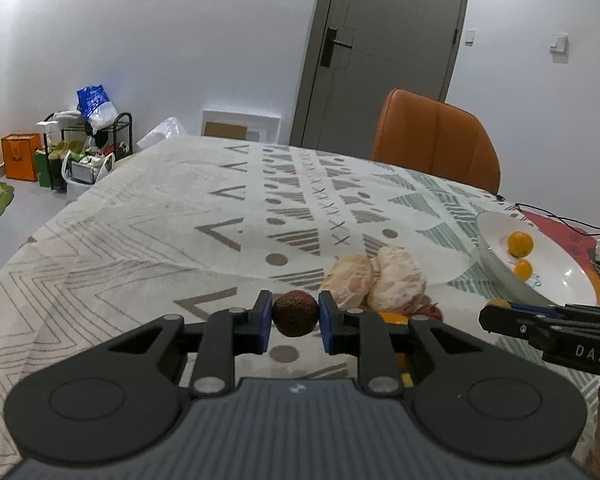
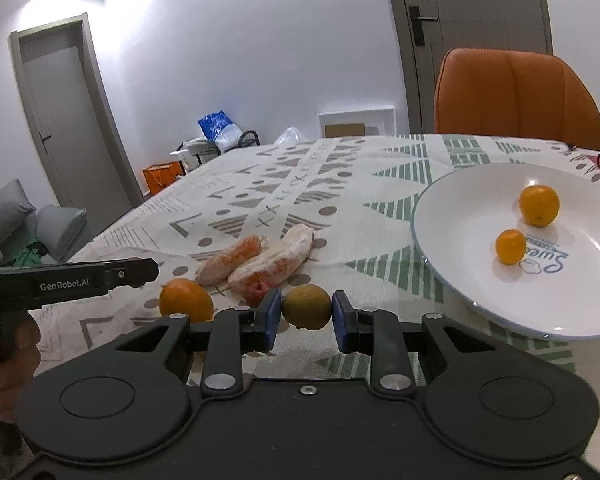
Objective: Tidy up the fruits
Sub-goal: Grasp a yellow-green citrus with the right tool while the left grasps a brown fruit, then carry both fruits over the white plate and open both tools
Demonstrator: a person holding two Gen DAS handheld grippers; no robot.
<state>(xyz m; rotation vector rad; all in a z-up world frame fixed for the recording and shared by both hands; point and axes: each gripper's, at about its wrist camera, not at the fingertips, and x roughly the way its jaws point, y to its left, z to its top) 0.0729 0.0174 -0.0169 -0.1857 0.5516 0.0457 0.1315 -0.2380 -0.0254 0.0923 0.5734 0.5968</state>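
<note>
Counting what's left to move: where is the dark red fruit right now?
The dark red fruit sits clamped in the left gripper above the tablecloth, just left of the two peeled pomelo pieces.

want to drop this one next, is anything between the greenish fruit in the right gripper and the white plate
Nothing visible blocks it. The right gripper is shut on the greenish fruit, and only bare tablecloth lies between it and the white plate. The peeled pomelo pieces and loose orange sit off to its left.
</note>
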